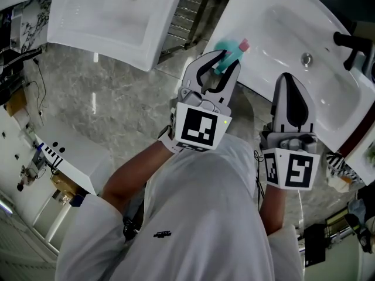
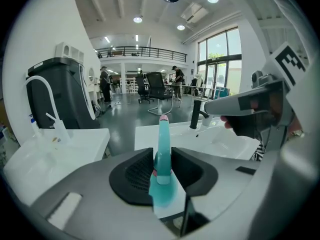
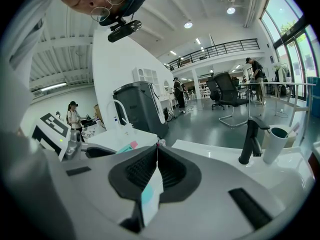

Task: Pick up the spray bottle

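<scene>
Fingers of left gripper clamped on slim translucent teal plastic spray bottle, frame centre | right gripper closed, empty | risk: bottle could be tilted or slipped out if lifted abruptly.

My teal spray bottle has a pink cap, my left gripper black pads, its marker cube black-and-white squares, and the sink is white.
</scene>
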`<state>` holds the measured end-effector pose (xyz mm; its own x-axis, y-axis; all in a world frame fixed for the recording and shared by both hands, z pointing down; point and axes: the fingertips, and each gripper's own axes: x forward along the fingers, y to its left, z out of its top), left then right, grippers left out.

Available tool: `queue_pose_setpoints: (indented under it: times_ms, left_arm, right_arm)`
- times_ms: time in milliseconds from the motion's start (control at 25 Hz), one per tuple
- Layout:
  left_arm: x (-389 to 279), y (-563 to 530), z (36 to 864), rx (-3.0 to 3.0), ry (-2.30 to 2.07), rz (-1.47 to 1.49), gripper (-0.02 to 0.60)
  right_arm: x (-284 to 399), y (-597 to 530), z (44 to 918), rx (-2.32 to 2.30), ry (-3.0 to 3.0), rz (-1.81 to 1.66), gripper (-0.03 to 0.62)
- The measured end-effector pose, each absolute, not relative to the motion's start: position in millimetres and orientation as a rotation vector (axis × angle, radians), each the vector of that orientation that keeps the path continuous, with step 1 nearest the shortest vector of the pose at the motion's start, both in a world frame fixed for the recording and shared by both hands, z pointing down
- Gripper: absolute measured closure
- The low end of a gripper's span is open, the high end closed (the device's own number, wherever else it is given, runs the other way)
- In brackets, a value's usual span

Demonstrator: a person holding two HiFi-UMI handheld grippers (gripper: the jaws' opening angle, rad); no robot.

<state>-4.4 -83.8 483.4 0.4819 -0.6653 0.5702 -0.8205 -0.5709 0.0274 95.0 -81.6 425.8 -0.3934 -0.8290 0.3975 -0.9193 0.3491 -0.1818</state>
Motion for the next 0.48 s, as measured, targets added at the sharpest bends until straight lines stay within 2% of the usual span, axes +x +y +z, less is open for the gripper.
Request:
queue_pose_setpoints:
  times_ms: [480]
  left_arm:
    - [-5.2,-85.3,481.2,2.435,-1.238,0.741,0.482]
  right_arm:
    - [95.0,-82.1,418.3,1.593,-2.376,0.541,0.588]
